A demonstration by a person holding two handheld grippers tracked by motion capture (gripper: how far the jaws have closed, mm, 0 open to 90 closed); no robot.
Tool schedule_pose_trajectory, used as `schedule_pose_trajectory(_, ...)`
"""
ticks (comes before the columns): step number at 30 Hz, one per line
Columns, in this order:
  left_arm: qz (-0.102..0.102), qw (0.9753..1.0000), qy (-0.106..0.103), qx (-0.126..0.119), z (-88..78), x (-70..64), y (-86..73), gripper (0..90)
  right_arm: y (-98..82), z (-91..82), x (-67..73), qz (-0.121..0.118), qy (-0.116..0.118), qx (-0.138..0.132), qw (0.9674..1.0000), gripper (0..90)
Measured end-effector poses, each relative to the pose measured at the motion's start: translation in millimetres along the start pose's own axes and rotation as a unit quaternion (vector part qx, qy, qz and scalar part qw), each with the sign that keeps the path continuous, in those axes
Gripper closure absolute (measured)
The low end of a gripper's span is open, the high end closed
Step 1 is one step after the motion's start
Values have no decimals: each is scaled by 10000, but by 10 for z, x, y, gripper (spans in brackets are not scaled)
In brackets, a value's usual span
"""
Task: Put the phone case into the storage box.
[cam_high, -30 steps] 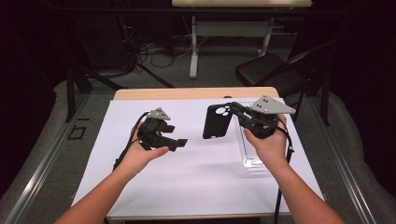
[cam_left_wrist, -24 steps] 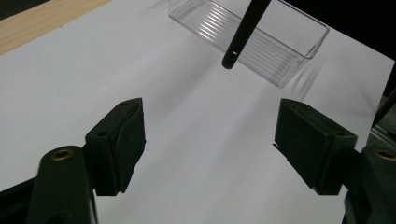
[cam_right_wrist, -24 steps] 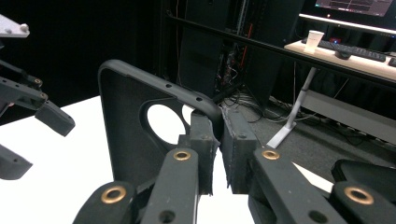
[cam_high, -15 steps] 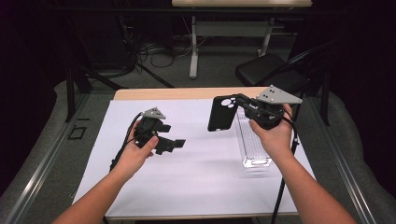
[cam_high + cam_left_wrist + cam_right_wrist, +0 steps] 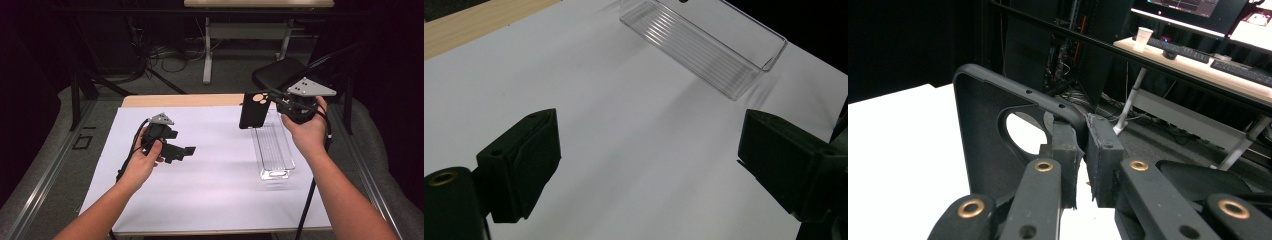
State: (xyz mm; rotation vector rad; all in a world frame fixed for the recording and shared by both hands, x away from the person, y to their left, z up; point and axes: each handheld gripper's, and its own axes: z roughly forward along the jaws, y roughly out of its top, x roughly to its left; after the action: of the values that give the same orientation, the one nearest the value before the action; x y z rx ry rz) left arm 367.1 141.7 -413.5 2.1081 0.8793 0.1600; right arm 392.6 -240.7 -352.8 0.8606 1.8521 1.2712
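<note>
Right tongs clamp phone case edge.

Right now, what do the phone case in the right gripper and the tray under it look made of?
Phone case: matte black, probably soft rubbery plastic; no glare, rounded moulded edges and a camera cutout. Tray: clear, glossy hard plastic, likely acrylic; the white table cover shows through it, and its ribbed floor catches highlights.
</note>
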Motion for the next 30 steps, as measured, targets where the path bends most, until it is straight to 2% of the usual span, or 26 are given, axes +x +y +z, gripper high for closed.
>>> schedule_pose_trajectory(3, 0, 10000, -3, 41, -2, 9, -1, 103, -18, 28, -63, 40, 0, -16, 10000, 840)
schedule_pose_trajectory(7, 0, 10000, -3, 41, -2, 9, -1, 103, -18, 28, -63, 40, 0, -16, 10000, 840)
schedule_pose_trajectory(9, -48, 10000, 67, 25, -7, 53, -19, 103, -18, 28, -63, 40, 0, -16, 10000, 840)
schedule_pose_trajectory(10, -48, 10000, 67, 25, -7, 53, -19, 103, -96, 105, -270, 68, -147, 36, 9999, 840)
schedule_pose_trajectory(11, -56, 9999, 132, -2, -21, 80, -27, 103, -96, 105, -270, 68, -147, 36, 9999, 840)
schedule_pose_trajectory(12, -65, 9998, 163, -12, -22, 90, -32, 102, -129, 122, -358, 55, -236, 51, 9997, 840)
schedule_pose_trajectory(16, -91, 9997, 246, -12, -27, 143, -67, 96, -178, 153, -454, 52, -332, 72, 9994, 840)
schedule_pose_trajectory(22, -198, 9994, 289, -18, -32, 237, -122, 95, -255, 259, -534, 1, -408, 168, 9990, 840)
schedule_pose_trajectory(26, -218, 9991, 350, -17, -42, 290, -135, 95, -318, 351, -560, 6, -474, 121, 9988, 840)
schedule_pose_trajectory(30, -286, 9990, 349, -50, -56, 287, -144, 95, -378, 420, -589, 27, -522, 141, 9985, 840)
